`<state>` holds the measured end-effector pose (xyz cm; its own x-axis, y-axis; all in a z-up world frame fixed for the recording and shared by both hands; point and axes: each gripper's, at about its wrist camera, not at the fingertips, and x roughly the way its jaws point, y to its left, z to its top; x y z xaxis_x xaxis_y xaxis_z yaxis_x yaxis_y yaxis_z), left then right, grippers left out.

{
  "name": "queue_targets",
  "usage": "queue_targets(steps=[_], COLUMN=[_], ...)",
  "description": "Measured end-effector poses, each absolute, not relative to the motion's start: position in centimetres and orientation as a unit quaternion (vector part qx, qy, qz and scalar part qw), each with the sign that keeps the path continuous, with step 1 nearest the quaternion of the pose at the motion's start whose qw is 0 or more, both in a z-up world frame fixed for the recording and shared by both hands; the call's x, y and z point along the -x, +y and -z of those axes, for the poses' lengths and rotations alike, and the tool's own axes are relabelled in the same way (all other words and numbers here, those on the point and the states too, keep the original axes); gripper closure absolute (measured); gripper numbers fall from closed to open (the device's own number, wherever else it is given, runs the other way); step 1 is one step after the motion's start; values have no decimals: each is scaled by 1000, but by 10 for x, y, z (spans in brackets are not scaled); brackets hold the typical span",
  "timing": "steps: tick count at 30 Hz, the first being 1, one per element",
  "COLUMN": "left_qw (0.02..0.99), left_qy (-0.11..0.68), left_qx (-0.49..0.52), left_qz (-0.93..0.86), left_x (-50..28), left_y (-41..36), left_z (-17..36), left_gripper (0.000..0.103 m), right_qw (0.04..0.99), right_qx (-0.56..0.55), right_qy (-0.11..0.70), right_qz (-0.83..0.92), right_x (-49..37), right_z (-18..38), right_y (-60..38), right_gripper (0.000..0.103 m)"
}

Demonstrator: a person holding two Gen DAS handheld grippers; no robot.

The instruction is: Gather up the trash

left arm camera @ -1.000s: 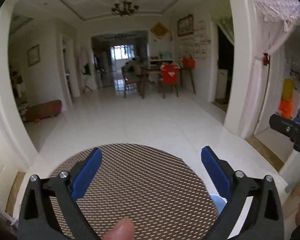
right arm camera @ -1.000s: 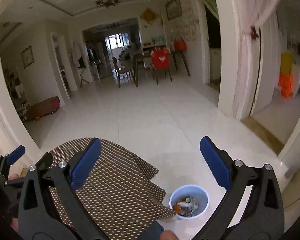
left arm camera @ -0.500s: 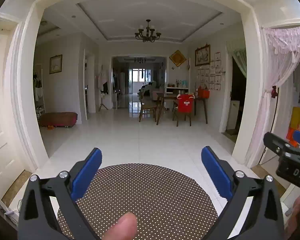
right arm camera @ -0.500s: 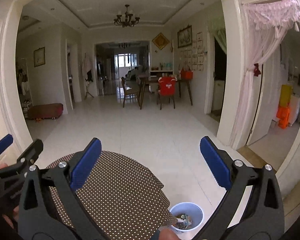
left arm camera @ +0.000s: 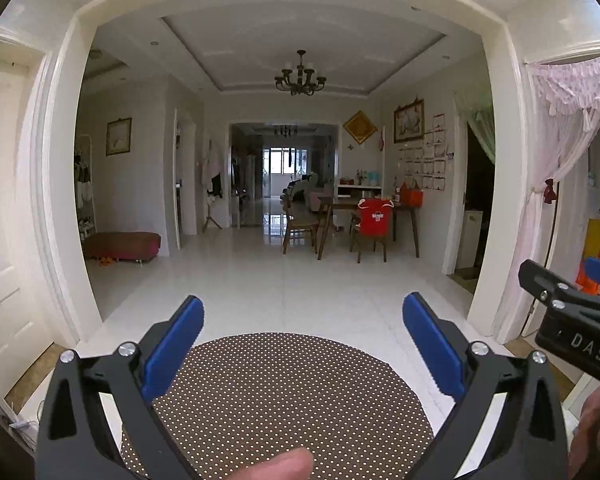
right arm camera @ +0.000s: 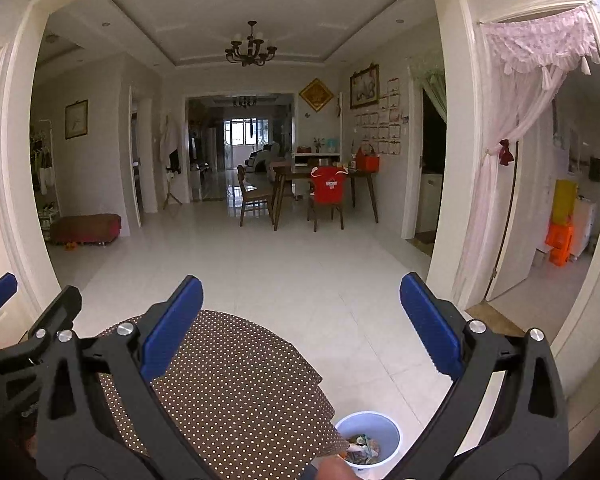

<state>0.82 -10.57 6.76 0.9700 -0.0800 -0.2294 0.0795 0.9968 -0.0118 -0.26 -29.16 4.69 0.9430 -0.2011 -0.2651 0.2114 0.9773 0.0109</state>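
A round table with a brown dotted cloth point(left arm camera: 288, 392) lies below both grippers; it also shows in the right wrist view point(right arm camera: 228, 376). A white bin point(right arm camera: 367, 440) holding mixed trash stands on the floor beside the table, at the bottom of the right wrist view. My left gripper point(left arm camera: 302, 336) is open and empty above the cloth. My right gripper point(right arm camera: 300, 320) is open and empty, above the table's right edge and the bin. Each gripper shows at the edge of the other's view. No loose trash shows on the cloth.
A white tiled floor point(left arm camera: 300, 280) runs ahead to a dining table with chairs point(left arm camera: 340, 216). A low red bench point(left arm camera: 120, 244) stands at left. White pillars and a curtained doorway point(right arm camera: 512, 184) stand at right.
Both cameras have tilted upward: the table and the bin sit lower in view and more ceiling shows. Both grippers have stayed open.
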Motion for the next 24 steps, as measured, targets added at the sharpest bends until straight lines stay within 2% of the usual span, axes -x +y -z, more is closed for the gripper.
queue_targets(steps=[24], left_qw=[991], left_qy=[131], left_qx=[1], left_qz=[32], left_x=[-20], left_y=[-107], left_z=[-63], left_gripper=[5], right_qw=[984], right_qx=[-31], right_qy=[147], right_qz=[97], right_x=[-5], right_z=[-33], right_y=[-295], right_gripper=[6])
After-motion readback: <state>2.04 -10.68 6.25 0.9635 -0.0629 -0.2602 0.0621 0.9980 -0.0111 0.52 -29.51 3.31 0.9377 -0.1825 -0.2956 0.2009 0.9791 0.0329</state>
